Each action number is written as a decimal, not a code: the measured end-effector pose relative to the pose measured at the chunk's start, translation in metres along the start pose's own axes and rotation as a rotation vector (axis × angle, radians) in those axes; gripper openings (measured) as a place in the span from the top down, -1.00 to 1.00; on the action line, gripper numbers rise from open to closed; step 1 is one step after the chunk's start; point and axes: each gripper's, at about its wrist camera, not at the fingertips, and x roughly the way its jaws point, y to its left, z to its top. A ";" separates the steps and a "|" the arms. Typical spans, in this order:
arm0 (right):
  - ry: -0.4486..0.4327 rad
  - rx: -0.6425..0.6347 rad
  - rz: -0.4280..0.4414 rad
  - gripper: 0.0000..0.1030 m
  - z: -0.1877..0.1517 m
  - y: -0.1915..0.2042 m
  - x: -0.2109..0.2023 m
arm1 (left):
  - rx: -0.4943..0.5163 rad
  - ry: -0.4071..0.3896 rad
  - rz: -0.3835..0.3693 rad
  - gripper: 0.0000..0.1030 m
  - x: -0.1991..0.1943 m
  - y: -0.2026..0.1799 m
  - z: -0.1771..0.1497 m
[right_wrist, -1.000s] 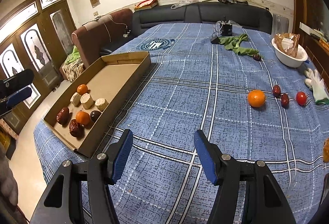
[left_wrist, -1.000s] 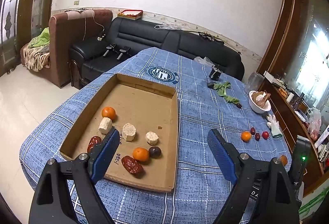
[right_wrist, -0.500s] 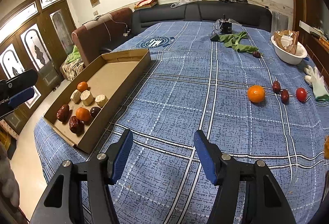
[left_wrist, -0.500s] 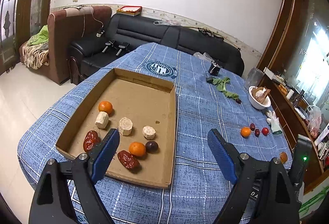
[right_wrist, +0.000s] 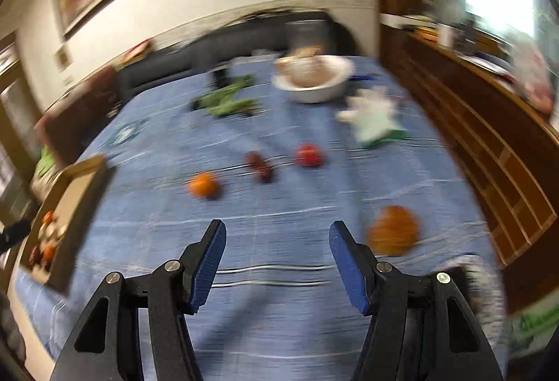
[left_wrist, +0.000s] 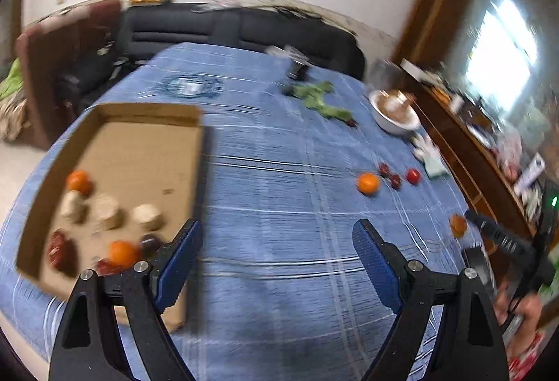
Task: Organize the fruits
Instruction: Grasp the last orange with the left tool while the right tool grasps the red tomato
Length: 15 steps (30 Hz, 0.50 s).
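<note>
Both views are blurred. On the blue checked surface (right_wrist: 279,311), a small round orange (right_wrist: 203,184) lies loose, with two dark red fruits (right_wrist: 259,165) and a red one (right_wrist: 308,154) just beyond it. Each hand-held gripper, left (left_wrist: 277,237) and right (right_wrist: 276,236), hangs released and empty.

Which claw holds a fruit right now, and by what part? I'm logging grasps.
Neither. The left claw and right claw are both open, with only the blue tablecloth between their fingers.

Both views are smeared by motion blur; the cardboard tray (right_wrist: 75,203) is cut off by the left edge, and the brownish fruit (right_wrist: 394,235) cannot be identified
</note>
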 end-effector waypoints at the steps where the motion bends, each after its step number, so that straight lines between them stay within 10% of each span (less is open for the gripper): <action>1: -0.006 0.021 -0.007 -0.29 0.003 -0.010 -0.002 | 0.034 0.012 -0.010 -0.69 0.009 -0.013 0.003; 15: 0.081 0.135 0.100 -0.28 0.052 -0.011 0.106 | 0.131 0.133 -0.098 -0.68 0.110 -0.085 0.018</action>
